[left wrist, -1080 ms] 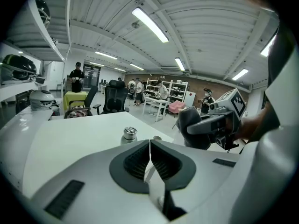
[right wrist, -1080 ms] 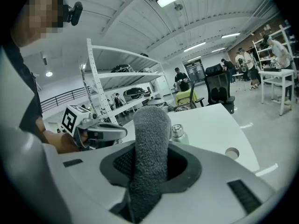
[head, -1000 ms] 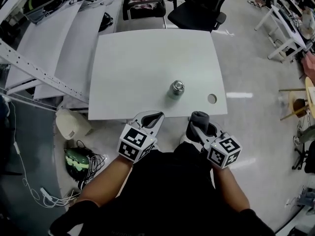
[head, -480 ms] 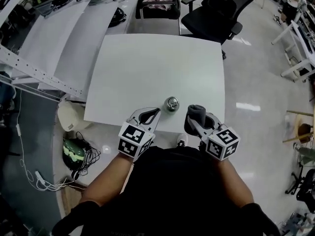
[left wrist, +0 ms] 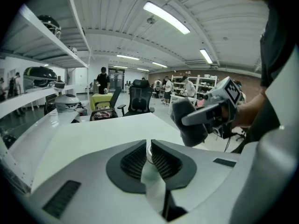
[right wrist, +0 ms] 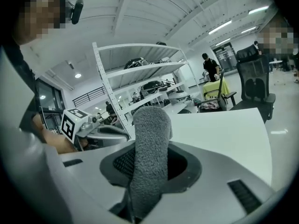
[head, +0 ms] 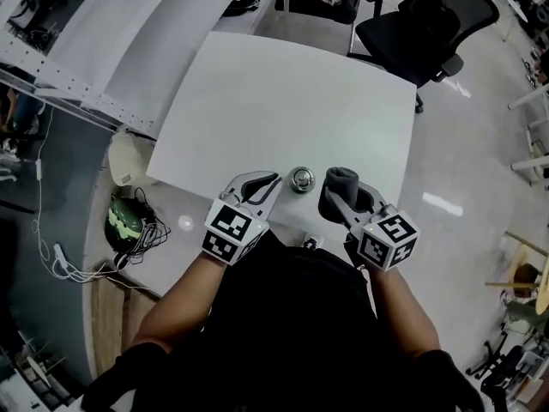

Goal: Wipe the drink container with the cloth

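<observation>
Left claw [head: 273, 181] pinched empty, right claw [head: 337, 197] clamping cloth [head: 342, 179]; the 2 have moved up flanking the can [head: 301, 178]. Wiping looks next.

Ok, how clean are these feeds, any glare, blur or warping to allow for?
Head view: sharp, but wide-angle warping bows the table edges, and light glares off the floor right of it. Left gripper view: fisheye with dark corners, bright ceiling strips, soft close to the lens. Right gripper view: same fisheye; the cloth fills the middle, its pile readable.
</observation>
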`<act>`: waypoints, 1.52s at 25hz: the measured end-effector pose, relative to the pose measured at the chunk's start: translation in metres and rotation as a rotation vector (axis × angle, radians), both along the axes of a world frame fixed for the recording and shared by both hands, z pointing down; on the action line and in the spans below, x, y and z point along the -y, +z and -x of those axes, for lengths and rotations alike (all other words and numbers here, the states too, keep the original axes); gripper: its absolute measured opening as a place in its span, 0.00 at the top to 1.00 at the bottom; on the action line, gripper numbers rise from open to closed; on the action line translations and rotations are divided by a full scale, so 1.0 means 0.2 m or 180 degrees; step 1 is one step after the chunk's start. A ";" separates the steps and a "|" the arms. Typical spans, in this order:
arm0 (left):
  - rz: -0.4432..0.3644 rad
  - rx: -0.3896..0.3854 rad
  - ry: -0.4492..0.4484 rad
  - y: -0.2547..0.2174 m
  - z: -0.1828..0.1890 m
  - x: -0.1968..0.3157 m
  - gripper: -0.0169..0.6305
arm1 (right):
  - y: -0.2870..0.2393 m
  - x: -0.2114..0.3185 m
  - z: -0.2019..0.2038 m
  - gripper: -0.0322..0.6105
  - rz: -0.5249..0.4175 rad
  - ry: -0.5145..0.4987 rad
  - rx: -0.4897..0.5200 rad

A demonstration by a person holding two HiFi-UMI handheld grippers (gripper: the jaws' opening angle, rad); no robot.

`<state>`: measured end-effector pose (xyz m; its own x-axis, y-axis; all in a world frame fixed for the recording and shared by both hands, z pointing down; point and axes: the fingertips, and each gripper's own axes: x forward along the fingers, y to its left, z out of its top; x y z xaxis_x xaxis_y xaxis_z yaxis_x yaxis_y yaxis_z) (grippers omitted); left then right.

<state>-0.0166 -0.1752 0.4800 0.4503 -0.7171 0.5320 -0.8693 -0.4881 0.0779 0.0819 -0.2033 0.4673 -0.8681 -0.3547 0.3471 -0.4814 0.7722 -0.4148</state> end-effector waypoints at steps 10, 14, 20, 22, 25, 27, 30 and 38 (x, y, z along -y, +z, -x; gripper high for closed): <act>0.0128 0.0732 0.1398 0.36 -0.09 -0.02 0.62 | -0.12 0.17 0.14 0.78 -0.0200 0.0411 0.0053; 0.0089 0.0668 0.1606 0.42 -0.14 0.03 0.58 | -0.11 0.17 0.13 0.78 -0.0196 0.0633 0.0014; 0.0080 0.0509 0.1871 0.44 -0.20 0.07 0.58 | -0.15 0.15 0.17 0.78 -0.0352 0.0836 -0.0111; 0.0060 0.0479 0.1929 0.45 -0.21 0.08 0.58 | -0.16 0.15 0.21 0.78 -0.0509 0.0784 -0.0206; 0.0058 0.0388 0.1973 0.46 -0.23 0.08 0.58 | -0.15 0.16 0.29 0.78 -0.0743 0.0616 -0.0429; 0.0060 0.0331 0.1977 0.46 -0.24 0.09 0.58 | -0.13 0.16 0.35 0.78 -0.0812 0.0490 -0.0533; 0.0062 0.0256 0.1968 0.46 -0.25 0.08 0.58 | -0.10 0.16 0.42 0.78 -0.0790 0.0379 -0.0557; 0.0047 0.0176 0.2031 0.47 -0.26 0.08 0.59 | 0.02 0.09 0.62 0.78 -0.1268 -0.0190 -0.1059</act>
